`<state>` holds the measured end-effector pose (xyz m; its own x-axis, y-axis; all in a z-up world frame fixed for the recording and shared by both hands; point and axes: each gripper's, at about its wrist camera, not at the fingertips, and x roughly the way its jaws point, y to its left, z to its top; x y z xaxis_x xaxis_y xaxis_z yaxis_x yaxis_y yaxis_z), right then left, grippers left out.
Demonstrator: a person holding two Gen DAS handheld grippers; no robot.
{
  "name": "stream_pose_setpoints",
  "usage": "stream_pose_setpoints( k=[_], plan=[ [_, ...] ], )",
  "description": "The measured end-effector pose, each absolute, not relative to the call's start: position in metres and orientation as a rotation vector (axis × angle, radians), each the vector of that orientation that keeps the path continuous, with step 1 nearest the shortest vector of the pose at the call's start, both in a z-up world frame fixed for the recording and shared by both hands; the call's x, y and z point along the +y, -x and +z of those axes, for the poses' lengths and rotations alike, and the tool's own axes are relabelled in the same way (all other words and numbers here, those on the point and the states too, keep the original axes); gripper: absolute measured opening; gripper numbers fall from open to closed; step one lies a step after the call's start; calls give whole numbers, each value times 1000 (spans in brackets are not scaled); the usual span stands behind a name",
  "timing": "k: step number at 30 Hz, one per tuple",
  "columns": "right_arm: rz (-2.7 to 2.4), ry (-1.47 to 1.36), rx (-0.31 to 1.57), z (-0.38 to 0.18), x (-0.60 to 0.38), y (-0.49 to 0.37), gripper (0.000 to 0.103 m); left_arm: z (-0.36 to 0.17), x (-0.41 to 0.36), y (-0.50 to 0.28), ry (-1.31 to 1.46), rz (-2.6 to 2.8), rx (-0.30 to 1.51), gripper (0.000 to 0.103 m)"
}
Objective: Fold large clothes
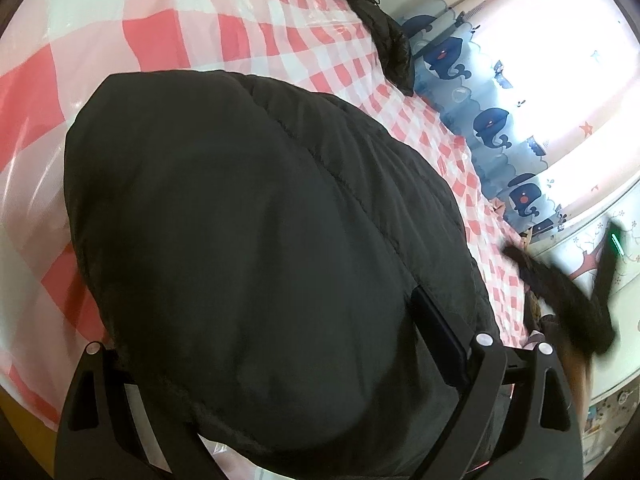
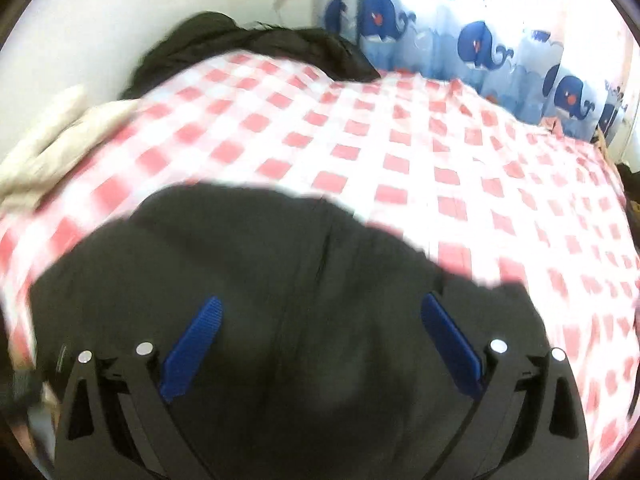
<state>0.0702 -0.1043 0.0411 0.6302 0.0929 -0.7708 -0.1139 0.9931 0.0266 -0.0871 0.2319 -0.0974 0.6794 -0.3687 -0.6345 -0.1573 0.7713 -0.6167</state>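
Note:
A black padded jacket (image 1: 248, 240) lies in a bulky folded mound on the red-and-white checked bed cover (image 1: 120, 40). My left gripper (image 1: 280, 360) is spread wide with the jacket bulging between its jaws; only the right pad (image 1: 440, 340) shows, the left pad is hidden by cloth. In the right wrist view the same jacket (image 2: 280, 280) fills the bottom, and my right gripper (image 2: 320, 344) is open just above it, both blue pads (image 2: 196, 344) bare. The right gripper also shows, blurred, in the left wrist view (image 1: 580, 300).
A second dark garment (image 2: 248, 44) lies heaped at the far edge of the bed by the wall. A cream pillow (image 2: 44, 136) sits at the left. A whale-print curtain (image 2: 480, 48) hangs beyond the bed cover (image 2: 440, 160).

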Motion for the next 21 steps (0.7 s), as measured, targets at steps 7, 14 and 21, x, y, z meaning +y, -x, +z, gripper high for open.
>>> stream_pose_setpoints(
  k=[7, 14, 21],
  plan=[
    [31, -90, 1158, -49, -111, -155, 97, -96, 229, 87, 646, -121, 818, 88],
    [126, -141, 1092, -23, -121, -119, 97, -95, 231, 89, 626, -123, 821, 88],
    [219, 22, 929, 16, -95, 18, 97, -107, 246, 87, 733, -151, 862, 89]
  ],
)
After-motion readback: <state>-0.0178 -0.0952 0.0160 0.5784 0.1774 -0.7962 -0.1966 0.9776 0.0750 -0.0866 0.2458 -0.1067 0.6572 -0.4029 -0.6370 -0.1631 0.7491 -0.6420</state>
